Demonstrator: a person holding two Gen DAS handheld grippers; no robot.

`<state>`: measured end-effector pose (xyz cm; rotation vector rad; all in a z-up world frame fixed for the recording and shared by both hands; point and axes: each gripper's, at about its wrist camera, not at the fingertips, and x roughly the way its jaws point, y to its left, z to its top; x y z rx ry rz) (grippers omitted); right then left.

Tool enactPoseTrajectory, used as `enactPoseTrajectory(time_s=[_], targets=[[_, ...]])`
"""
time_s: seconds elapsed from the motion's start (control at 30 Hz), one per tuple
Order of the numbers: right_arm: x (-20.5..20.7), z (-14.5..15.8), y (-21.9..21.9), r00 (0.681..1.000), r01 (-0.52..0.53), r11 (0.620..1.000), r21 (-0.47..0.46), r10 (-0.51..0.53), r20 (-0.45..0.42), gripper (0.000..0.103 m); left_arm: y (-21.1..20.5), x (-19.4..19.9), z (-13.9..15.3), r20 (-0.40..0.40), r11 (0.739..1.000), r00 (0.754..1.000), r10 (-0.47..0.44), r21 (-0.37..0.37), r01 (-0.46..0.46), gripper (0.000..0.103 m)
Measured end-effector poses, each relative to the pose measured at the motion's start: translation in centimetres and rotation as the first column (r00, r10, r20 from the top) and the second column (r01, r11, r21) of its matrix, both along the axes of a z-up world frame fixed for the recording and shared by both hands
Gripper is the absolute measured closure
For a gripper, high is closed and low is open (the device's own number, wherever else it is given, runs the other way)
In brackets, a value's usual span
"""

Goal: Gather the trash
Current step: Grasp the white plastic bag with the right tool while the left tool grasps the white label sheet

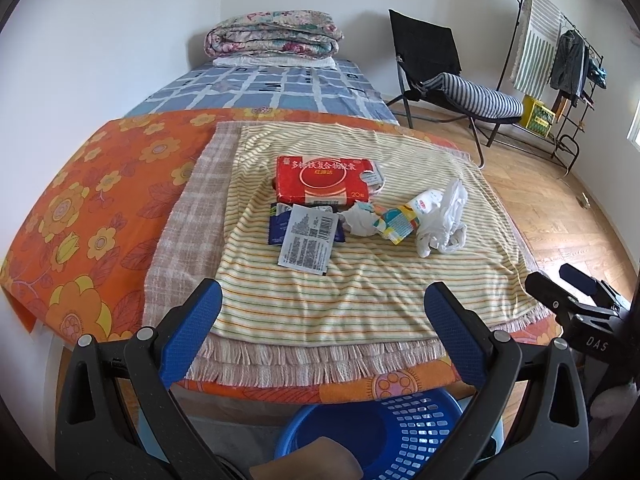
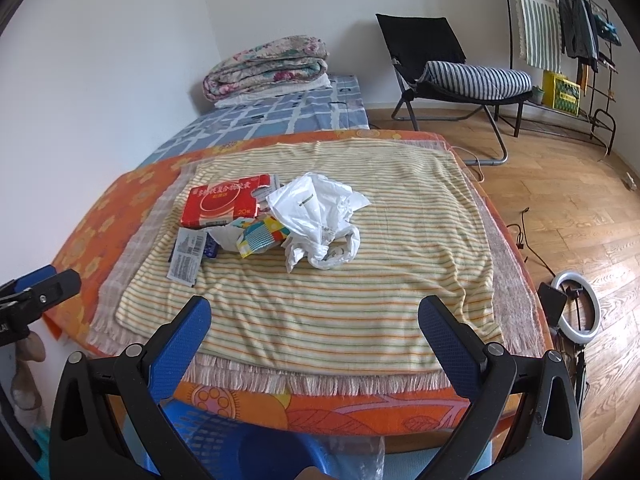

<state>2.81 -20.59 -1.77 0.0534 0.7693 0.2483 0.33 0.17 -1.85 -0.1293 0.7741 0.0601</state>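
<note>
A heap of trash lies on a striped towel (image 1: 360,288) on the bed: a red box (image 1: 324,180), a white printed sachet (image 1: 308,240), a colourful crumpled wrapper (image 1: 396,224) and a crumpled white plastic bag (image 1: 444,220). The same red box (image 2: 224,204), sachet (image 2: 186,258), wrapper (image 2: 260,236) and bag (image 2: 320,220) show in the right wrist view. My left gripper (image 1: 322,310) is open and empty, short of the heap. My right gripper (image 2: 314,320) is open and empty, also short of it. A blue perforated basket (image 1: 384,432) stands below the bed's front edge.
A folded floral quilt (image 1: 272,34) lies at the bed's far end. A black folding chair (image 1: 436,76) with a striped cushion and a clothes rack (image 1: 560,60) stand on the wooden floor to the right. A ring light (image 2: 580,308) and cables lie beside the bed.
</note>
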Motion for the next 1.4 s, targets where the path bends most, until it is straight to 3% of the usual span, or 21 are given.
enactPoseTrajectory(time_s=[0.2, 0.43, 0.6, 0.83, 0.9, 1.03, 1.4], targets=[[2.6, 1.3, 0.0, 1.000, -0.012, 1.000, -0.016, 0.012, 0.009, 0.000, 1.4, 1.4, -0.1, -0.036, 1.000, 0.999, -0.011, 0.006, 0.011, 0.000], [9.0, 2.2, -0.1, 0.999, 0.013, 0.998, 0.055, -0.011, -0.041, 0.000, 2.4, 4.1, -0.9, -0.088, 0.999, 0.996, -0.032, 0.000, 0.032, 0.000], [12.6, 0.8, 0.5, 0.996, 0.031, 0.998, 0.059, -0.026, -0.082, 0.000, 2.7, 6.1, -3.0, -0.141, 0.998, 0.989, -0.053, -0.050, 0.046, 0.000], [16.2, -2.6, 0.3, 0.981, 0.083, 0.993, 0.087, -0.066, -0.182, 0.000, 1.7, 9.0, -5.4, -0.194, 0.994, 0.975, -0.105, -0.054, 0.096, 0.001], [16.8, -3.0, 0.2, 0.979, 0.086, 0.993, 0.087, -0.068, -0.190, 0.000, 1.7, 9.8, -6.1, -0.208, 0.992, 0.971, -0.116, -0.070, 0.103, 0.001], [17.2, -3.9, 0.2, 0.976, 0.067, 0.995, 0.071, -0.051, -0.213, 0.000, 2.5, 11.7, -7.7, -0.248, 0.992, 0.964, -0.101, -0.093, 0.080, 0.011], [15.2, -5.6, -1.0, 0.958, -0.037, 0.997, 0.067, 0.054, -0.282, 0.001, 3.3, 14.4, -10.1, -0.286, 0.995, 0.954, -0.094, -0.063, 0.079, 0.012]])
